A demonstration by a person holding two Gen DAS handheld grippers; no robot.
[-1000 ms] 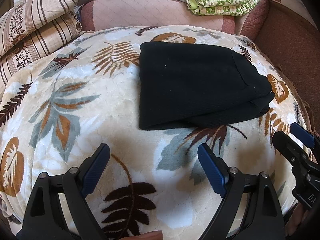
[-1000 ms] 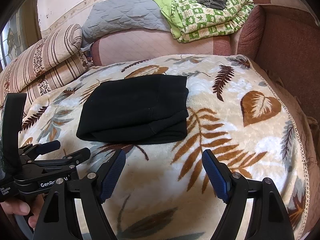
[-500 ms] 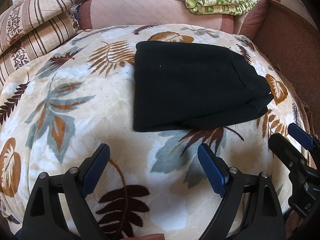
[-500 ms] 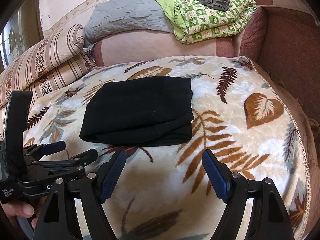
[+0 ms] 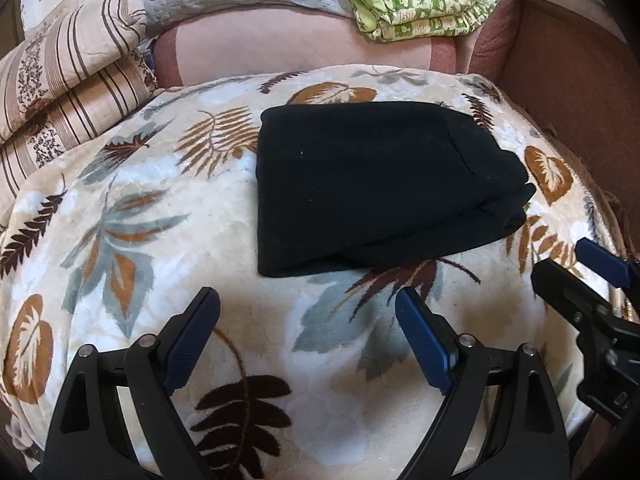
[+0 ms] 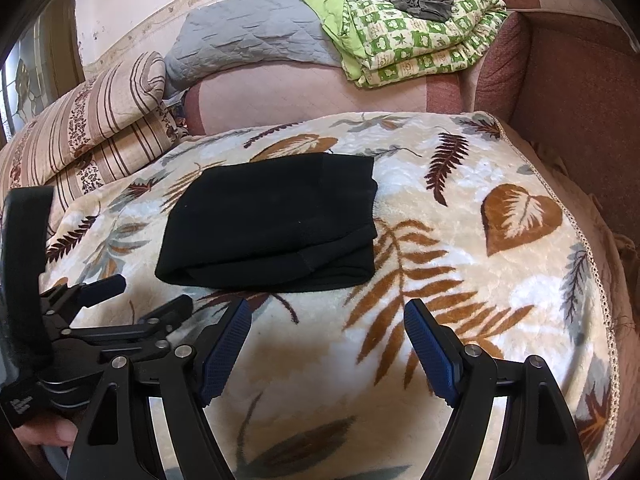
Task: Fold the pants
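Observation:
The black pants lie folded into a thick rectangle on the leaf-patterned blanket; they also show in the right wrist view. My left gripper is open and empty, held above the blanket just short of the pants' near edge. My right gripper is open and empty, also just short of the pants. The right gripper shows at the right edge of the left wrist view, and the left gripper shows at the lower left of the right wrist view.
Striped pillows lie at the left. A grey quilt and a folded green patterned blanket sit on the sofa back. A brown sofa arm rises at the right, beside the blanket's lace edge.
Both grippers have drawn back and risen slightly from the folded pants, so more of the sofa back shows. The pants have not moved. Both stay open.

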